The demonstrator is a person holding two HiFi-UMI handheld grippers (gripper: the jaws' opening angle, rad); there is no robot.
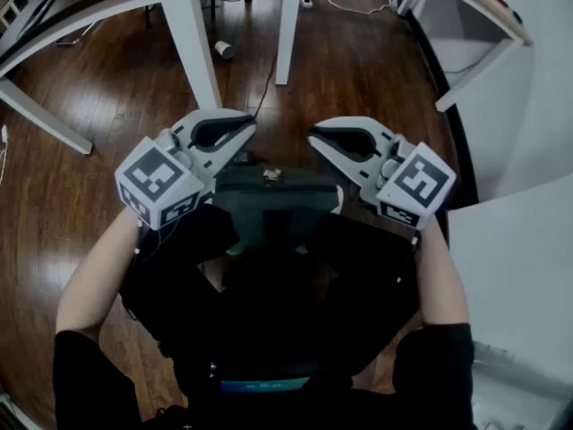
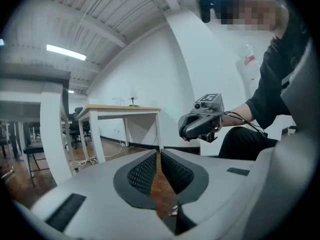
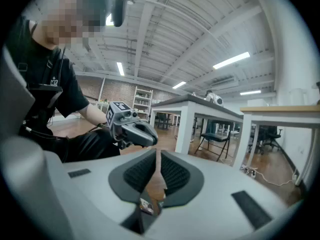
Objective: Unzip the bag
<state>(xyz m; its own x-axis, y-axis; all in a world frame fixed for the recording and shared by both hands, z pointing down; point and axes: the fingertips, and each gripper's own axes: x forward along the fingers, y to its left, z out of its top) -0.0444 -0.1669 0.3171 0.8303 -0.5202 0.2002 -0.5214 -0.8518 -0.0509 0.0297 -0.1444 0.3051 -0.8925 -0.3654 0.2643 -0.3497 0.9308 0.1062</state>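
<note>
A dark grey bag (image 1: 269,211) rests on the seated person's lap, its top edge turned away from the body. A small metal zipper pull (image 1: 272,176) sits at the middle of that top edge. My left gripper (image 1: 247,130) hovers just left of the bag's top and my right gripper (image 1: 316,136) just right of it, their tips facing each other above the pull. Neither touches the bag. In the left gripper view the pads (image 2: 145,174) meet at the tips with nothing between them. The right gripper view shows its pads (image 3: 172,173) close together, also empty.
White table legs (image 1: 199,38) stand on the wooden floor ahead, with a paper cup (image 1: 224,50) and a cable lying between them. Another white table (image 1: 474,52) stands at the far right. A white surface (image 1: 519,267) lies close on the right.
</note>
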